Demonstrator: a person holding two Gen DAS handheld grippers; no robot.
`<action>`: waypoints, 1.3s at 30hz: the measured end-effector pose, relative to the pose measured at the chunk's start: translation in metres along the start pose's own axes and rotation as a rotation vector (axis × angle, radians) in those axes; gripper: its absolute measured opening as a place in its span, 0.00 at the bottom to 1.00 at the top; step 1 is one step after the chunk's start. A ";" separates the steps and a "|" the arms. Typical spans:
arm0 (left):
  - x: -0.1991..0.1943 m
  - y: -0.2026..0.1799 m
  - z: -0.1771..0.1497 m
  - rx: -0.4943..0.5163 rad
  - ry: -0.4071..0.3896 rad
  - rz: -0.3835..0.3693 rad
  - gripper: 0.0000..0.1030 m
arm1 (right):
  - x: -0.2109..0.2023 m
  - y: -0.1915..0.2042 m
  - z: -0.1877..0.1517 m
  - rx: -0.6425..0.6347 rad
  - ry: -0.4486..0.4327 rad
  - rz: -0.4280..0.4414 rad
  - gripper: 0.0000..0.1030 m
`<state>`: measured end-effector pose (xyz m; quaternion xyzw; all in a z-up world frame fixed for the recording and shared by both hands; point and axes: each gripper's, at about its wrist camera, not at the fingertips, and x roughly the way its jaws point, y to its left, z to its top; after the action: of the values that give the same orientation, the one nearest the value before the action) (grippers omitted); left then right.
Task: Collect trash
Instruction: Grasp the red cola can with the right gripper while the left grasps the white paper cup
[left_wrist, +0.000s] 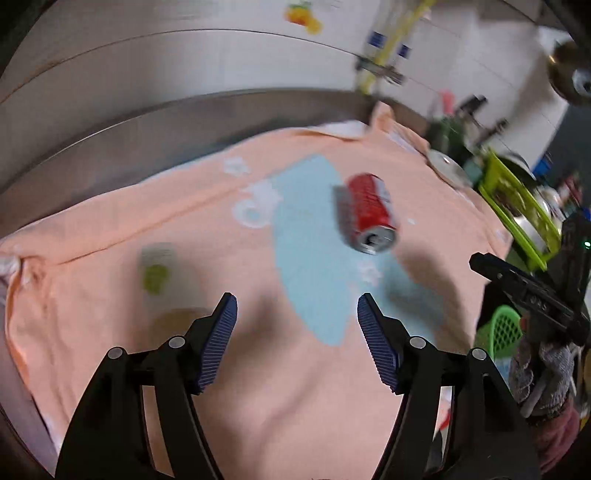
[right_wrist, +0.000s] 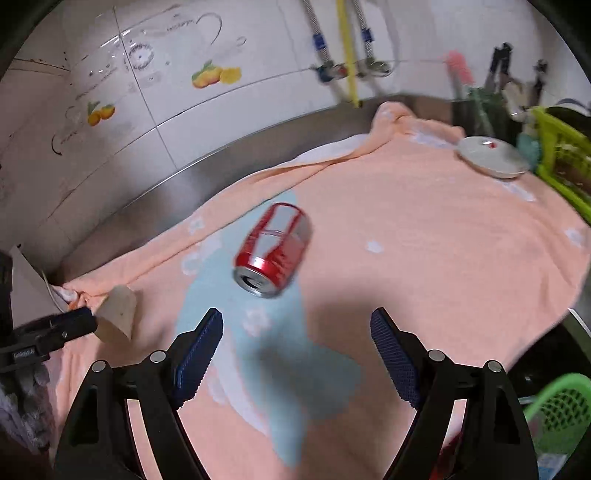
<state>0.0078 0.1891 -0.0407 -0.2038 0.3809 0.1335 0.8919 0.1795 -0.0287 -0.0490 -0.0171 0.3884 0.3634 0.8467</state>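
We record 1 peach towel (right_wrist: 424, 236) with a pale blue patch spread over a steel counter (right_wrist: 155, 206) beneath a tiled wall (right_wrist: 177, 122). At the far left of the right wrist view, a torn piece of brown card (right_wrist: 120, 312) lies on the towel, just beside the tip of the left gripper (right_wrist: 70, 326); we cannot tell whether the 2 touch. In its own view the left gripper (left_wrist: 297, 314) stands moderately spread with nothing between its blue pads (left_wrist: 218, 343). A blurred green and white item (left_wrist: 157, 269) lies ahead of it to the left; we cannot identify it. Centrally, 1 red drink can (right_wrist: 273, 249) lies on its side at the edge of the blue patch, opened end towards the cameras, ahead of both grippers and apart from them. The right gripper (right_wrist: 297, 328) stands wide and empty. Further right, a white lid (right_wrist: 493, 157) rests near the towel's far corner, beside a lime green crate (right_wrist: 561, 162). A green mesh basket (right_wrist: 561, 406) sits at the lower right.
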 end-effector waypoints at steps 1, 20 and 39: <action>-0.002 0.010 0.001 -0.020 -0.007 0.020 0.66 | 0.007 0.003 0.004 -0.002 0.004 0.001 0.77; 0.013 0.102 0.011 -0.253 0.022 0.082 0.74 | 0.135 0.017 0.062 0.085 0.140 -0.024 0.77; 0.063 0.105 0.014 -0.321 0.154 0.024 0.74 | 0.157 0.014 0.058 0.067 0.207 -0.066 0.67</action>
<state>0.0181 0.2931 -0.1054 -0.3486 0.4244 0.1871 0.8145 0.2764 0.0948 -0.1100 -0.0390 0.4850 0.3183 0.8136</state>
